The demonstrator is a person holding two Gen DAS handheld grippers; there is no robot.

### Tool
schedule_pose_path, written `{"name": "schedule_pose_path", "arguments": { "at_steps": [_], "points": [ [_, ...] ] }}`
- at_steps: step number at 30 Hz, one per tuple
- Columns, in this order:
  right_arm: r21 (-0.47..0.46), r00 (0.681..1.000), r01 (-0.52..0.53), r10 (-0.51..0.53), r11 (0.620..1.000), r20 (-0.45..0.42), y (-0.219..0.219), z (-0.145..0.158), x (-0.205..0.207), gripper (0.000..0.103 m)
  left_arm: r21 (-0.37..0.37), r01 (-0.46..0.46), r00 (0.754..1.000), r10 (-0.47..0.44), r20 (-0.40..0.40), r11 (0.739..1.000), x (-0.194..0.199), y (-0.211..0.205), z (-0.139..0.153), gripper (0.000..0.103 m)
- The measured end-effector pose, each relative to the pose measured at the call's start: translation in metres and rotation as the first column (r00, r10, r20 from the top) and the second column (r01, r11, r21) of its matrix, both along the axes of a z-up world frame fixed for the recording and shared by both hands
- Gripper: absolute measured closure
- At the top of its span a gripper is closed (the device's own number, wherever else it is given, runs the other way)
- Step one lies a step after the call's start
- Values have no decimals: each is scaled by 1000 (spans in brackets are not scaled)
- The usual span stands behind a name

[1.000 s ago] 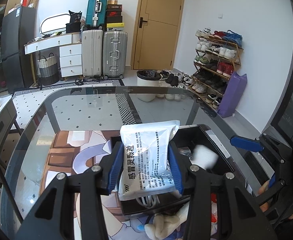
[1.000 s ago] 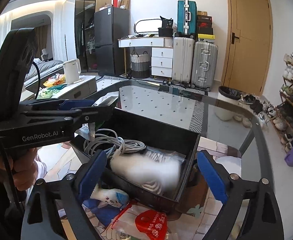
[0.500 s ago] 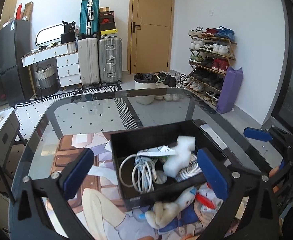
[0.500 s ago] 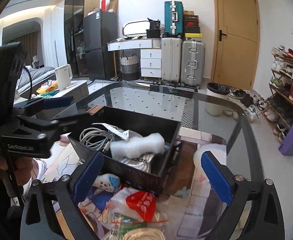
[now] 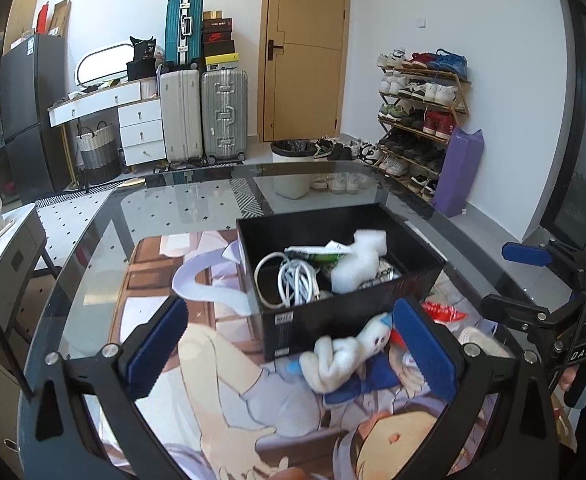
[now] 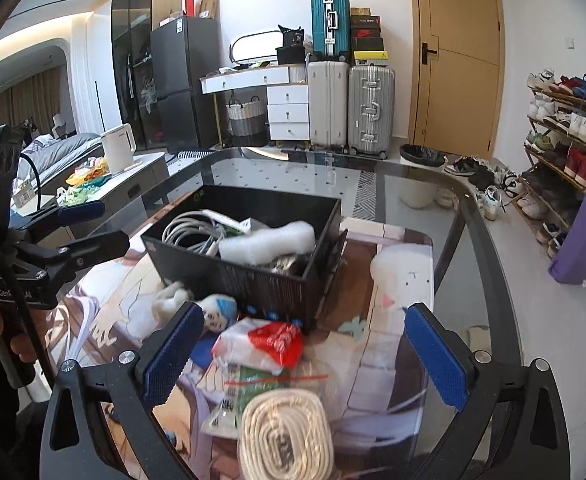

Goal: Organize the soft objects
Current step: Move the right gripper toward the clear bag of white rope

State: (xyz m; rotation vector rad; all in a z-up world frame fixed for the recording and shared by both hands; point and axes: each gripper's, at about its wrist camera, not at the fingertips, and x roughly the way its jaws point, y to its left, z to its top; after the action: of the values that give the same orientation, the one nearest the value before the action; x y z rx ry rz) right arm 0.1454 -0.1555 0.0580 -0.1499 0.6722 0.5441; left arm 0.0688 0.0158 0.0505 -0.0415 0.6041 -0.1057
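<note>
A black box [image 5: 345, 316] [image 6: 253, 280] stands on the printed mat and holds a white cable coil [image 5: 293, 280] [image 6: 191, 230], a white foam piece [image 5: 357, 264] [image 6: 269, 242] and a packet. A white plush doll with blue hair [image 5: 349, 350] [image 6: 209, 312] lies in front of the box. A clear bag with a red label [image 6: 269, 344] and a coil of white rope [image 6: 285, 436] lie near my right gripper [image 6: 303, 358]. My left gripper [image 5: 293, 354] is open and empty, near the doll. My right gripper is open and empty above the bag.
The glass table [image 5: 197, 200] has a printed mat [image 5: 173, 344] under the objects. A white foam piece [image 6: 401, 276] lies on the mat right of the box. Suitcases, a door and a shoe rack stand behind. A side table with a kettle [image 6: 117, 148] is at left.
My left gripper opened and released the white medicine packet into the box, then pulled back toward me. My right gripper also drew back from the box; the bag and rope came into view.
</note>
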Motion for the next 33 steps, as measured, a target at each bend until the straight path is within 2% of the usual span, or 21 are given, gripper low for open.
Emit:
{"name": "schedule_pose_path", "arguments": {
  "at_steps": [7,20,33],
  "points": [
    [-24,999,-26,25,999,-22,2,-7,-9,1,-14,-17,1000,17,5,1000,-7,2,0,0],
    [-99,997,-47,41,994,-61,-14,-17,-18,1,10,7,1000,-7,-21,1000,-9,-7,-9,0],
    [-150,981,-126,100,981,-165,-24,-40,-17,1,16,24,999,-24,-41,1000,-9,-12,-13,0]
  ]
}}
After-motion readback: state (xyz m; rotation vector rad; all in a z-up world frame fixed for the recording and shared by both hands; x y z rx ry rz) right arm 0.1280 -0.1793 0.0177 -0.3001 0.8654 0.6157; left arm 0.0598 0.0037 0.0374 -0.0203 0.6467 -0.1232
